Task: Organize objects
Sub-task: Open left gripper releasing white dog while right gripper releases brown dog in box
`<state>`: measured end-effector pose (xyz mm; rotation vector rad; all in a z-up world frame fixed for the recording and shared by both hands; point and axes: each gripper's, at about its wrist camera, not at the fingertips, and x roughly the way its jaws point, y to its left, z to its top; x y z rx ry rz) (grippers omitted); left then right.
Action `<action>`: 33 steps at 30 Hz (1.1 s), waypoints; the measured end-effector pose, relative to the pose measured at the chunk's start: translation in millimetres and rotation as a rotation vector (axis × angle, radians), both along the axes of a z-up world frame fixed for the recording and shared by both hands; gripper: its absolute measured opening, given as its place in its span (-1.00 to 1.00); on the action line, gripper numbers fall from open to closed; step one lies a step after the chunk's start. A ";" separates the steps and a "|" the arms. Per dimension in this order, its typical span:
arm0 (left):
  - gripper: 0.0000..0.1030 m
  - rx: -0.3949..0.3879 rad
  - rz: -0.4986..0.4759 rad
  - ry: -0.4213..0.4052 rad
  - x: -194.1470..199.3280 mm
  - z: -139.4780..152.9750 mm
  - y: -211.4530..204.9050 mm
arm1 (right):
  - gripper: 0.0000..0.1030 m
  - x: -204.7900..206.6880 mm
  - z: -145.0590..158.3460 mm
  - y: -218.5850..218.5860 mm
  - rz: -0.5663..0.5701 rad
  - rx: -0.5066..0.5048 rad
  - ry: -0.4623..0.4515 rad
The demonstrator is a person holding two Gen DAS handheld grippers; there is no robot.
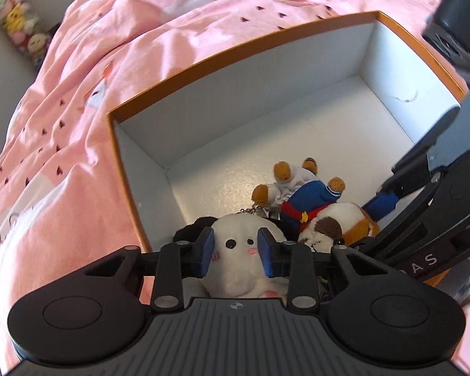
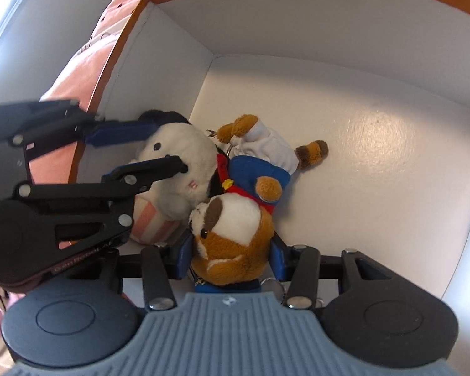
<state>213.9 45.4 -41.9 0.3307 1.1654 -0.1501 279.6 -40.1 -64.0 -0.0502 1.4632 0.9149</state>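
We are in a bedroom at home. A pink quilt (image 1: 116, 72) with small dark heart prints and white cartoon shapes lies rumpled over a bed, and an open orange box (image 1: 235, 50) with a white inside sits on it. At the far left edge stands a clear container of pastel plush toys (image 1: 15, 18) against a pale wall.

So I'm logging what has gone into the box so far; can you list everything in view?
box: one, orange outside, white inside, on the bedding
white plush: one, white with a black ear, near-left corner of the box
brown plush: one, brown and white, blue top, red scarf, beside the white one
bedding: one, pink, under and behind the box
soft toys: a pastel row, far left edge
left tongs: black, blue pads, astride the white plush
right tongs: black, blue pads, astride the brown plush
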 end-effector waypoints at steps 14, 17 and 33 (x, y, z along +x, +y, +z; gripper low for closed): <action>-0.38 -0.011 0.077 0.002 9.3 -1.8 -0.4 | 0.00 -16.9 7.2 15.0 0.071 -0.086 -0.109; -0.36 -0.082 0.034 0.029 15.4 7.9 10.7 | 0.02 -19.2 2.9 15.0 0.069 -0.089 -0.114; -0.20 0.306 -0.586 0.190 18.5 0.5 -11.5 | 0.04 -20.4 11.8 -0.8 0.097 -0.081 -0.164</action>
